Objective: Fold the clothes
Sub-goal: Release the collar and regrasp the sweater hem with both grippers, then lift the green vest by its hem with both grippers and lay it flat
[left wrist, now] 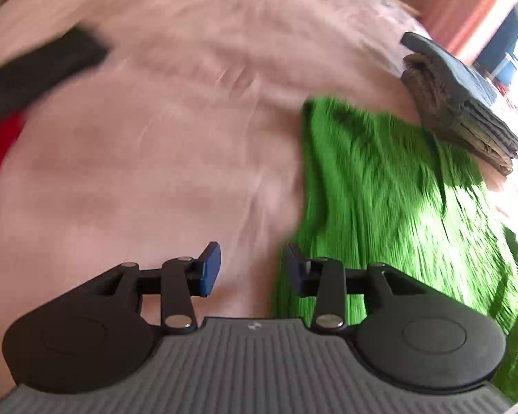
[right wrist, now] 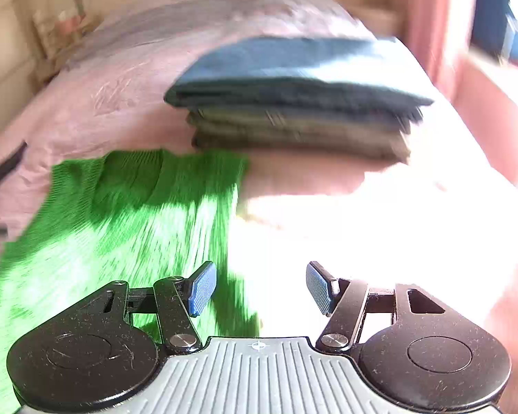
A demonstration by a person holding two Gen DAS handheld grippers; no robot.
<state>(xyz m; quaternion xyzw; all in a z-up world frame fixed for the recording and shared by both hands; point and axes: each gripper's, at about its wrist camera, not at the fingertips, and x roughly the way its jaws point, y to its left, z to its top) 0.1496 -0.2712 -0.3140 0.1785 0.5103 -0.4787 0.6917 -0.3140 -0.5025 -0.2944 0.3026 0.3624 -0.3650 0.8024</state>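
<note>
A bright green ribbed knit garment [left wrist: 397, 193] lies spread flat on a pink bedsheet [left wrist: 176, 145]. My left gripper [left wrist: 253, 269] hangs open over the garment's left edge, its right pad [left wrist: 295, 269] just above the green fabric and nothing between the pads. In the right wrist view the same green garment [right wrist: 121, 220] fills the lower left. My right gripper [right wrist: 260, 288] is open over its right edge, where sunlit sheet begins. Both views are motion-blurred.
A stack of folded dark blue and grey clothes [right wrist: 293, 103] sits on the bed beyond the green garment, also seen as the stack [left wrist: 459, 103]. A black item [left wrist: 38, 69] and something red [left wrist: 0, 145] lie at the bed's left. A pink curtain [right wrist: 428, 17] hangs at the right.
</note>
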